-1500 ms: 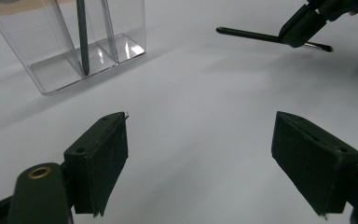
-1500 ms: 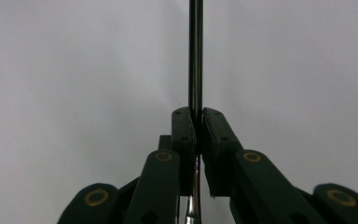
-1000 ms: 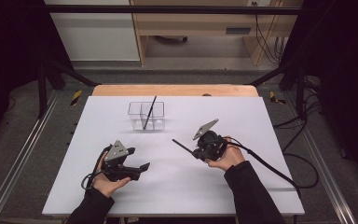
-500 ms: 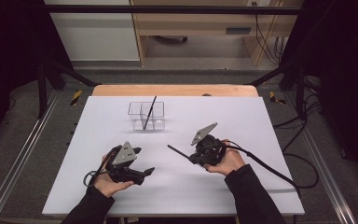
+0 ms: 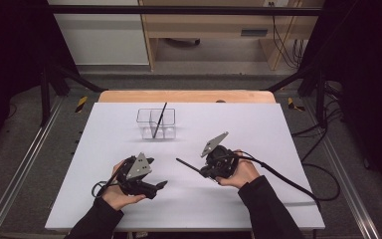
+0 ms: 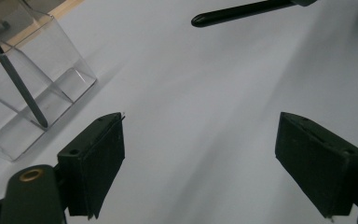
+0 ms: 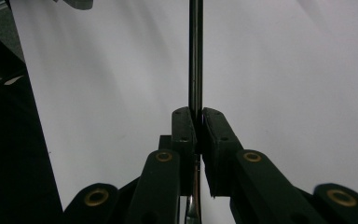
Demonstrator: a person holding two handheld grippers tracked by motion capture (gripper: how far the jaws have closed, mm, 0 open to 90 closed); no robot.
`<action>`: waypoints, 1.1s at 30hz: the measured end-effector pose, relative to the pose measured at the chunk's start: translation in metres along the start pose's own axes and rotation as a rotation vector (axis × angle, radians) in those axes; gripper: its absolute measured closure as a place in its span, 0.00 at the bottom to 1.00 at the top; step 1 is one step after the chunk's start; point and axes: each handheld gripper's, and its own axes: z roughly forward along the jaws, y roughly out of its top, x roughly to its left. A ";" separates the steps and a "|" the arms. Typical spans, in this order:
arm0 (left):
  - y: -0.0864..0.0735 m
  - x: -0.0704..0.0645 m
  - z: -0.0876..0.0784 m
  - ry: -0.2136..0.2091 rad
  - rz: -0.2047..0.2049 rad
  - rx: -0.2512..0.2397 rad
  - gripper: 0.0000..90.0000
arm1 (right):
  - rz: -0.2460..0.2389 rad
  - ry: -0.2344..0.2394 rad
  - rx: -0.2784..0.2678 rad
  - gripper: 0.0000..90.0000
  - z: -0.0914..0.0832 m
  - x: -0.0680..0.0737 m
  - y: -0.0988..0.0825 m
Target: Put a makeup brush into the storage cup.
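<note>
A clear plastic box (image 5: 156,124) with dividers stands on the far middle of the white table (image 5: 258,124); a black pen (image 5: 158,121) leans inside it. The left gripper view shows the same box (image 6: 51,88) and leaning pen (image 6: 16,79) at the left. My right gripper (image 5: 205,172) is shut on a second black pen (image 5: 189,166), which points left across the table. That pen (image 7: 196,56) runs straight up from the closed right gripper (image 7: 196,126). My left gripper (image 5: 155,180) rests near the front left, open, pads (image 6: 93,163) far apart with nothing between them. The held pen's tip (image 6: 242,11) crosses above.
A wooden strip (image 5: 184,96) runs along the table's far edge, with grey floor and a metal frame beyond. The right gripper's cable (image 5: 288,179) trails off to the right over the table.
The right gripper and its pen have drifted a little left and toward the near edge. The left hand has turned slightly, its grey plate now more upright.
</note>
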 end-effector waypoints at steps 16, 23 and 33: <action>0.035 -0.008 -0.005 0.039 0.234 0.024 0.16 | -0.002 0.047 -0.001 0.94 -0.004 0.003 0.006; 0.042 -0.014 -0.002 0.038 0.304 0.035 0.17 | -0.005 0.070 -0.002 0.94 -0.006 0.005 0.009; 0.049 -0.023 0.001 0.029 0.392 0.038 0.18 | -0.015 0.095 0.026 0.94 -0.001 0.008 0.011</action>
